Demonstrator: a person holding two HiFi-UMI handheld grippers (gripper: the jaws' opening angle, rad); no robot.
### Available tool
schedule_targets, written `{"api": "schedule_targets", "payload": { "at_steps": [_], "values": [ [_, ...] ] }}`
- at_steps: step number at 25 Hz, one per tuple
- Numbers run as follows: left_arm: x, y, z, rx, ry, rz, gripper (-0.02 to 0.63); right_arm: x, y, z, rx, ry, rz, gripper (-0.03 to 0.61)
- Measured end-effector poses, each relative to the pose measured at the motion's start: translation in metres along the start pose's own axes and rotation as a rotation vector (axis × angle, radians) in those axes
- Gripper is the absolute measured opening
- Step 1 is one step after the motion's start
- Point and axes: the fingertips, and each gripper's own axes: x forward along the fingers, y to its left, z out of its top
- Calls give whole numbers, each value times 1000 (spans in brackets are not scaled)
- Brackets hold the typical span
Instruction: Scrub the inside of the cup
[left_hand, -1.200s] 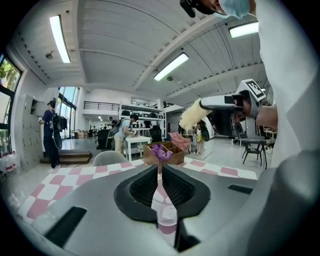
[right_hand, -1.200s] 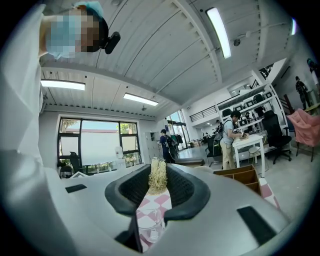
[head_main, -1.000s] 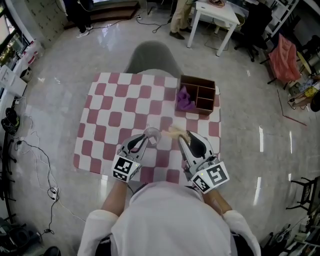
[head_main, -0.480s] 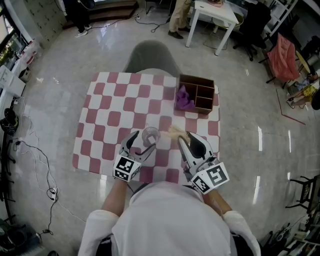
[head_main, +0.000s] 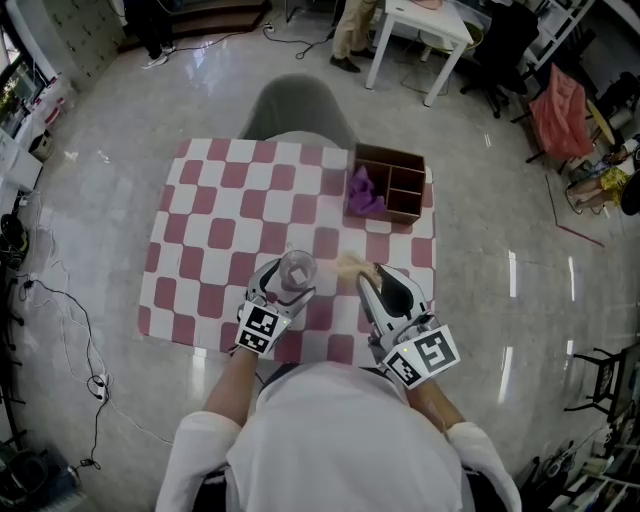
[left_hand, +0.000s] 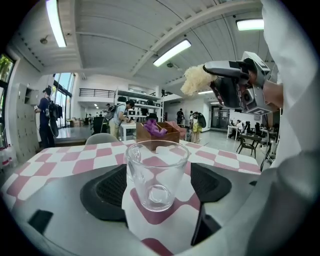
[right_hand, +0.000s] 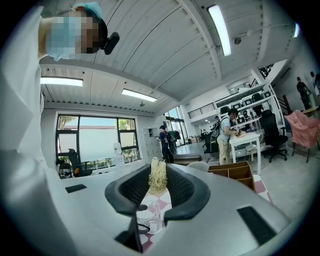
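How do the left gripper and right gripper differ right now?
The left gripper, jaws just opened, stands wide around the glass cup without pressing it; the right gripper is shut on a pale scrubber. Left sits at the table; right hovers higher. Both bear marker cubes.

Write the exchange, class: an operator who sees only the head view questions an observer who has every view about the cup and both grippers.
Operator: Is the left gripper squeezing the cup?
Observer: No. The left gripper has just been opening its jaws; the cup stands upright between them with a gap on each side.
Operator: And the right gripper?
Observer: The right gripper has its jaws shut on a pale, stringy scrubber, whose tuft sticks out past the tips.
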Motion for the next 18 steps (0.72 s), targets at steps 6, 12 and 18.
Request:
{"api": "schedule_targets", "payload": {
  "at_steps": [6,12,18],
  "values": [
    [16,2,-4,-1,7,-6,382,-3,-6,-3,0,9,-20,107],
    [27,2,-10,-14,26,-15,382,-5,-11,-3,-2,18,-33,107],
    [35,4,-14,-32,56,-23,380,-5,-15,-3,-4,20,-40,107]
  ]
}}
